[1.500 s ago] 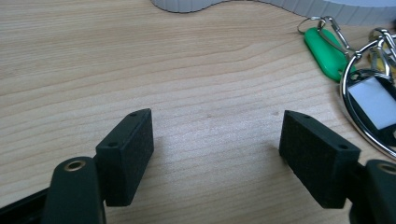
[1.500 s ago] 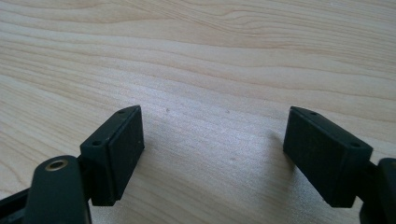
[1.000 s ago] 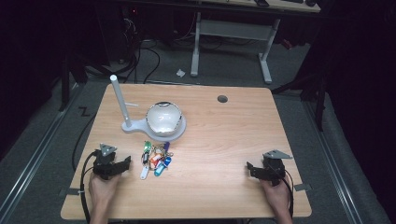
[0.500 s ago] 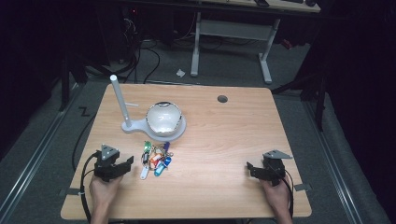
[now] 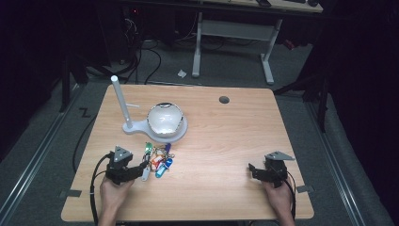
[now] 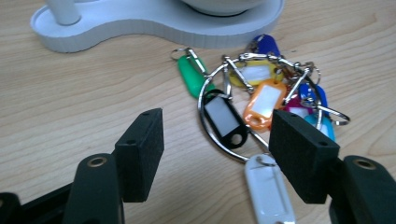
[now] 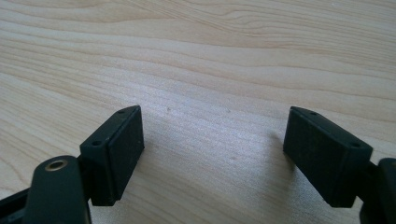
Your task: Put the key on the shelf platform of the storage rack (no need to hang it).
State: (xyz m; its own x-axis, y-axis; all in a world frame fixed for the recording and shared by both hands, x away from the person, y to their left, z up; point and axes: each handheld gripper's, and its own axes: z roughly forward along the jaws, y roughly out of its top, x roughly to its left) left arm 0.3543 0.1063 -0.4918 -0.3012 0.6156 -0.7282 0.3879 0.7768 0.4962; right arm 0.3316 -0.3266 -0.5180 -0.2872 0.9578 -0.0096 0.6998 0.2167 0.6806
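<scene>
The left gripper (image 6: 217, 144) stood with its jaws wide apart and nothing between the pads, low over the table (image 5: 226, 136). Just ahead of it lay the bunch of key tags (image 6: 261, 98) on its big wire ring (image 6: 205, 119). The black tag (image 6: 224, 119) sat in line with the gap, the white tag (image 6: 268, 189) closest in, hard by the right-hand pad, and the orange tag (image 6: 262, 103) and green tag (image 6: 192, 77) a little farther off. Beyond the bunch, the white stand (image 5: 157, 128) carried a bowl (image 5: 164, 118) and an upright post (image 5: 119, 100).

Far off to that gripper's right, the right gripper (image 7: 212, 154) was equally wide open and empty, over bare wood — well apart from the keys.

The likely trouble lay in the grab itself. The tags were splayed and overlapping, flat on the wood, so closing the pads could catch one loose tag rather than the ring; the rest would then dangle and swing, or the smooth plastic could slide out. The ring was thin wire lying flat, so pads coming in too high might close above it, and too low they would scrape the tabletop and push the bunch toward the stand's base — which lay just past the green tag.
</scene>
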